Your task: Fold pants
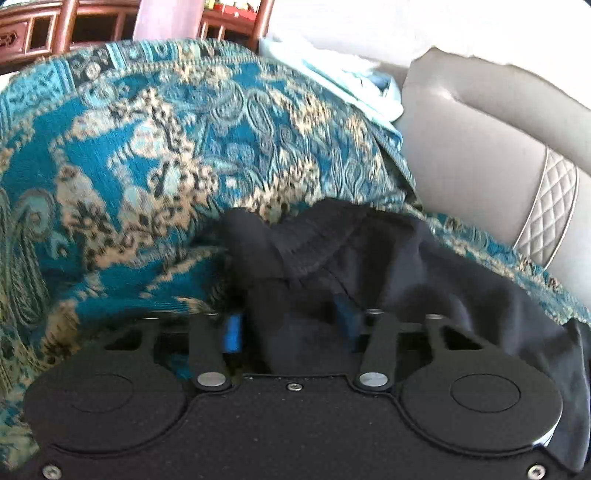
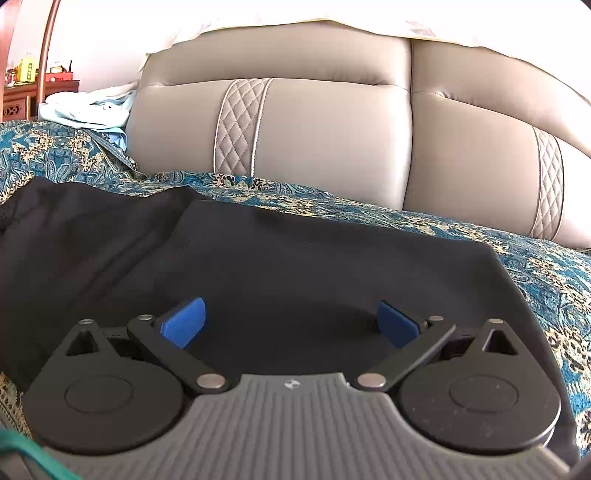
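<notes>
Dark navy pants (image 1: pixel 406 266) lie on a teal and beige patterned throw (image 1: pixel 147 147). In the left wrist view a bunched, ribbed edge of the pants rises between the blue pads (image 1: pixel 232 332), and my left gripper (image 1: pixel 290 328) is shut on that fabric. The right pad is partly buried in cloth. In the right wrist view the pants (image 2: pixel 295 258) lie spread flat with a straight folded edge toward the sofa back. My right gripper (image 2: pixel 291 325) hovers low over them, open wide, with nothing pinched between its blue pads (image 2: pixel 183 323).
A grey leather sofa back (image 2: pixel 314 129) with quilted stripes rises just behind the throw (image 2: pixel 535 266). Crumpled light blue cloth (image 2: pixel 85 107) lies at the far left by the cushion. Dark wooden furniture (image 1: pixel 55 26) stands beyond the sofa's end.
</notes>
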### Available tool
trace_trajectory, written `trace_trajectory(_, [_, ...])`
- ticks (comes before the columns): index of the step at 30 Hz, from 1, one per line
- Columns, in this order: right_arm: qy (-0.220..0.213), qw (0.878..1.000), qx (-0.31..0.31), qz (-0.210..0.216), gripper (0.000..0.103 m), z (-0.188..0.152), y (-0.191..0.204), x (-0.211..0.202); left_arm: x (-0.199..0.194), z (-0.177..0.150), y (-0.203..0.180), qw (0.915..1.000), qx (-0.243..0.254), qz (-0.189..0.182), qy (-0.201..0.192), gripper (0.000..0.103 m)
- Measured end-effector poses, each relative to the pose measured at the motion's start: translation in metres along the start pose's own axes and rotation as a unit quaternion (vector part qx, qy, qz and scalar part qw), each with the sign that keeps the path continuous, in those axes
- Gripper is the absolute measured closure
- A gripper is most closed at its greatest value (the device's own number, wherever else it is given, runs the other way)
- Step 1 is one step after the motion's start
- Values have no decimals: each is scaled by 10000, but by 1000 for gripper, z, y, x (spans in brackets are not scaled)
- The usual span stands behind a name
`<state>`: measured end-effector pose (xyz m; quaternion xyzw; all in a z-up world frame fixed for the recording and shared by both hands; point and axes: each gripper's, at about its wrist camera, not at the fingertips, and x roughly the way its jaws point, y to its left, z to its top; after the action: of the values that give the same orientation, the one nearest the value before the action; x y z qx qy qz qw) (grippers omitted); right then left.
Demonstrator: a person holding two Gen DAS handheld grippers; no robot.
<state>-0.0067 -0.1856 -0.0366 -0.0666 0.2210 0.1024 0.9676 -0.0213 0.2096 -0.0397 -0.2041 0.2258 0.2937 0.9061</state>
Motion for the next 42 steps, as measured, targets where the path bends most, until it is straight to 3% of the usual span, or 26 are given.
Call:
trace_trajectory(4, [0, 10000, 1, -1, 0, 0, 0, 0, -4, 1, -9, 9991, 367, -4, -230, 61])
trace_trajectory(7, [0, 10000, 0, -2, 0, 0, 0, 0, 16, 6, -4, 9995, 136, -151, 253, 35])
trace_trajectory(9, [-1, 10000, 0, -2, 0, 0, 0, 0, 19, 11, -3, 9997, 156, -91, 180, 44])
trace_trajectory(11, [0, 10000, 2, 0, 0, 0, 0, 0, 17, 16, 1, 9998, -62, -85, 182, 74])
trace_trajectory(13, [1, 10000, 2, 2, 0, 0, 0, 0, 8, 22, 2, 9999, -76, -88, 13, 86])
trace_trajectory(17, [11, 10000, 11, 19, 0, 0, 0, 1, -20, 28, -15, 9981, 208, -290, -492, 89])
trace_trajectory(21, [17, 10000, -26, 32, 0, 0, -1, 1, -57, 32, -52, 9911, 543, -837, -883, 89])
trace_trajectory(25, [8, 9998, -164, 97, 0, -1, -1, -2, -90, 25, -105, 9765, 1038, -1518, -1125, 88])
trace_trajectory(30, [15, 9996, -189, 213, 0, -2, -3, -5, -118, -3, -176, 9499, 1583, -2457, -1111, 88])
trace_trajectory(35, [290, 9988, -52, 403, 0, 8, -18, -8, -137, -41, -235, 9202, 1937, -3346, -610, 87])
trace_trajectory(38, [223, 9985, 278, 412, 0, 14, -40, -15, -142, -63, -266, 8958, 2326, -3781, -209, 85])
trace_trajectory(40, [154, 9994, 276, 121, 0, 15, -51, -20, -140, -74, -283, 8747, 2651, -4055, 133, 80])
trace_trajectory(42, [173, 9991, 186, -346, 0, 13, -60, -22, -141, -86, -294, 8597, 2868, -4203, 452, 77])
